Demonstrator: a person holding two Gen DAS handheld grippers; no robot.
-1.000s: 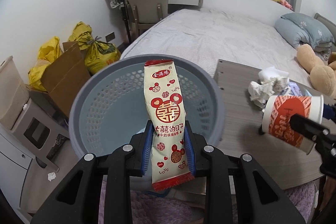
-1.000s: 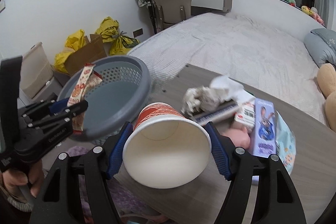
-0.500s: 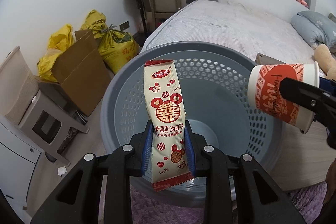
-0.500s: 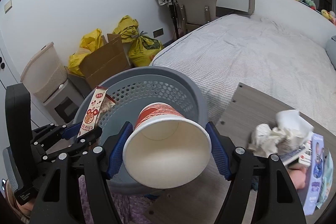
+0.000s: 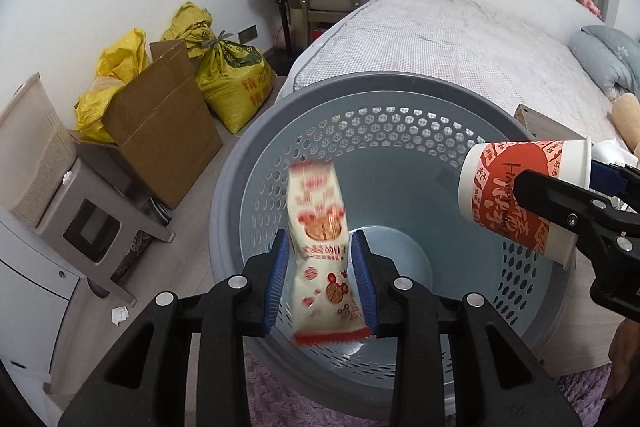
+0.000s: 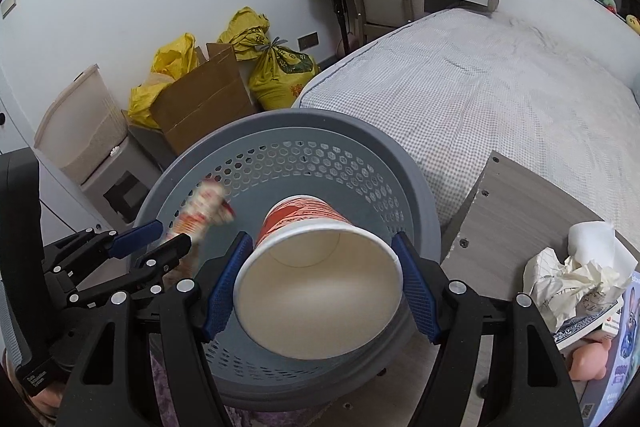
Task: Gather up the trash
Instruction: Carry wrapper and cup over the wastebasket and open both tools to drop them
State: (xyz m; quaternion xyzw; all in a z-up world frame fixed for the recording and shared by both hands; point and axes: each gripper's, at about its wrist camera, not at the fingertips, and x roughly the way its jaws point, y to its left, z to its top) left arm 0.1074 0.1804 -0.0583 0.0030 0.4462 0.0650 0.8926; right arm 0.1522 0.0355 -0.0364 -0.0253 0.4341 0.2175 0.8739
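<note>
A grey perforated basket stands on the floor beside the table; it also shows in the right wrist view. My left gripper hangs over the basket with its jaws parted; a cream and red snack wrapper is blurred and slipping down between them. The wrapper and left gripper also show in the right wrist view. My right gripper is shut on a red and white paper cup, held on its side over the basket. The cup enters the left wrist view from the right.
Crumpled paper and cartons lie on the wooden table at right. A bed is behind the basket. A cardboard box, yellow bags and a plastic bin stand at left.
Both grippers moved left over the basket. The left jaws have opened and the wrapper has begun to drop. The cup stays held.
</note>
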